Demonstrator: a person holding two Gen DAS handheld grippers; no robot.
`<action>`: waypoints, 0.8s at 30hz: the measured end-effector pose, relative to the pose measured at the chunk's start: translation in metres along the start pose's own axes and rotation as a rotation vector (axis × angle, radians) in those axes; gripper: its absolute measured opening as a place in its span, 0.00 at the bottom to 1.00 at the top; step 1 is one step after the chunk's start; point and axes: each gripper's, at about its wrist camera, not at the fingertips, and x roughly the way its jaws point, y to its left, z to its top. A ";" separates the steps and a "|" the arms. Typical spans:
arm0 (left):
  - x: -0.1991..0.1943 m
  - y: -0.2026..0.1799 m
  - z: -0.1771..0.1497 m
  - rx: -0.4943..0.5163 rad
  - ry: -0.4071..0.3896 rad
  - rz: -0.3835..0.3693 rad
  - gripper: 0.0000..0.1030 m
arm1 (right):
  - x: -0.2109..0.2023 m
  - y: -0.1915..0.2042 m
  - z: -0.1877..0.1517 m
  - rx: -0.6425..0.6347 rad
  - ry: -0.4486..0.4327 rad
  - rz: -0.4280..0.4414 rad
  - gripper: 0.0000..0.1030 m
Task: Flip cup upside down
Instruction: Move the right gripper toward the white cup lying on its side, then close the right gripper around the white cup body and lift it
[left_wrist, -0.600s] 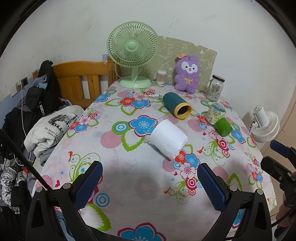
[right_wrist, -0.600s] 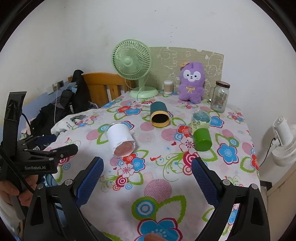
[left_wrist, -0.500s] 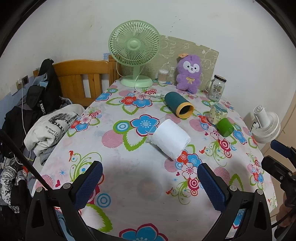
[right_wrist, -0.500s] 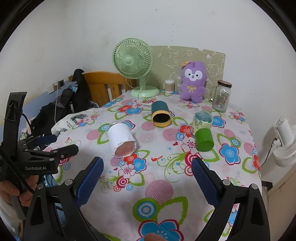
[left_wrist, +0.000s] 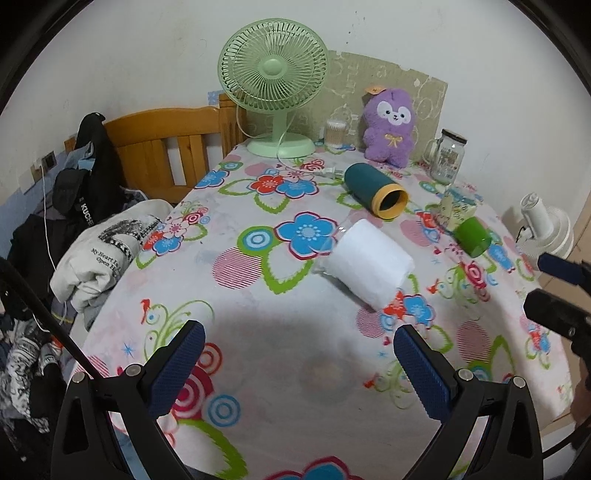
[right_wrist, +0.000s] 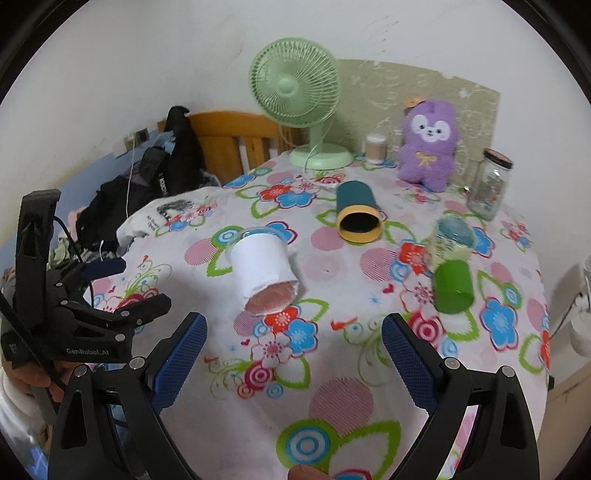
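Note:
A white cup (left_wrist: 369, 266) lies on its side in the middle of the flowered table; it also shows in the right wrist view (right_wrist: 264, 273), mouth toward that camera. A teal cup with a yellow rim (left_wrist: 375, 190) (right_wrist: 356, 210) lies on its side behind it. A small green cup (left_wrist: 472, 236) (right_wrist: 452, 286) lies on its side to the right. My left gripper (left_wrist: 299, 365) is open and empty, short of the white cup. My right gripper (right_wrist: 293, 354) is open and empty, just in front of the white cup.
A green fan (left_wrist: 275, 85), a purple plush toy (left_wrist: 389, 127), a glass jar (left_wrist: 447, 160) and a small clear cup (right_wrist: 450, 238) stand at the back and right. A wooden chair (left_wrist: 166, 147) with clothes (left_wrist: 103, 243) is left of the table.
Both grippers have moved forward toward the table, so the cups look closer. The right wrist view has shifted toward the white cup. Nothing was grasped.

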 end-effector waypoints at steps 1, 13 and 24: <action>0.003 0.002 0.000 0.003 0.002 0.006 1.00 | 0.005 0.000 0.003 -0.005 0.008 0.007 0.94; 0.045 0.023 0.011 0.069 0.095 0.043 1.00 | 0.076 0.001 0.025 -0.001 0.152 0.086 0.94; 0.075 0.024 0.023 0.220 0.150 0.063 1.00 | 0.132 0.016 0.044 -0.063 0.227 0.124 0.94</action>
